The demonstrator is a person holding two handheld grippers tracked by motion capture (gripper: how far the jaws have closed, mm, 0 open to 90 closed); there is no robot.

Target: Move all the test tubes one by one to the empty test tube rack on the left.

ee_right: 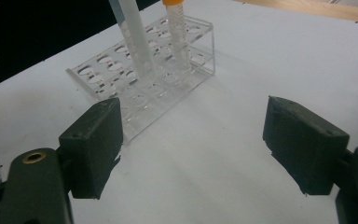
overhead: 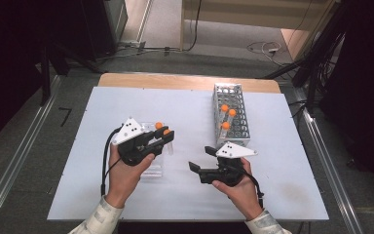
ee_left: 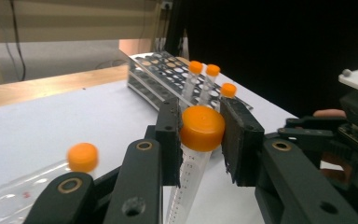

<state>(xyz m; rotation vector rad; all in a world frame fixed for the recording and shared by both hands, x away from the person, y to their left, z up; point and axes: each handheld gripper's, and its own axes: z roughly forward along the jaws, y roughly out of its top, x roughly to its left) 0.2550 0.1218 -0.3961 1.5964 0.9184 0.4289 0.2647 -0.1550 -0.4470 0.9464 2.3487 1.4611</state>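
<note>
gripping graduated tube [ee_left: 193,154], markings unreadable

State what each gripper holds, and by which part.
The left gripper holds an orange-capped tube, its fingers clamped just under the cap. The right gripper is open and holds nothing.

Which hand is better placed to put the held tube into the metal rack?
Left. The left tongs are shut on the orange-capped tube, facing the metal rack. The right tongs are open and empty, pointing toward the clear rack.
</note>
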